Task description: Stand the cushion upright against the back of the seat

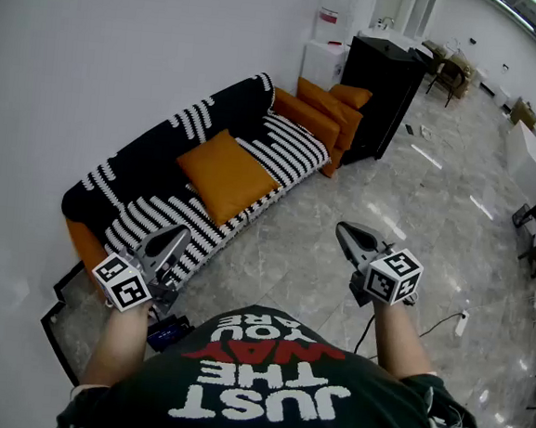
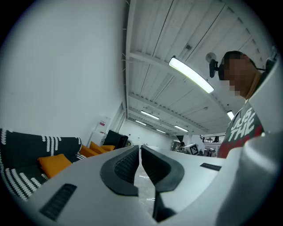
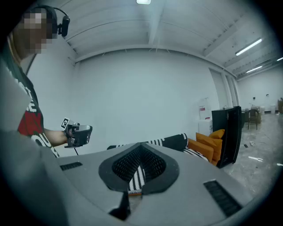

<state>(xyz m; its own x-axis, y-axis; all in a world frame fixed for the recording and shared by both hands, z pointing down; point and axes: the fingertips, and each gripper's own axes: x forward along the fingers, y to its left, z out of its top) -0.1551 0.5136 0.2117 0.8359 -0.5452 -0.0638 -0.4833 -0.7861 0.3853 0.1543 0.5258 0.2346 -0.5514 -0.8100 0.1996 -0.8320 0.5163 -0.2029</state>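
At middle of sofa (image 1: pixel 147 215) seat, orange cushion (image 1: pixel 227 174), slanted toward backrest; off front edge, left gripper (image 1: pixel 180 234), right gripper (image 1: pixel 344 229), both closed, empty.

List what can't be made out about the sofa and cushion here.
- Head view: whether the cushion leans on the sofa back or lies flat; too small.
- Head view: sofa's near corner, behind the left gripper.
- Right gripper view: most of the seat, behind the right gripper.
- Left gripper view: sofa's near end, cut by the edge.
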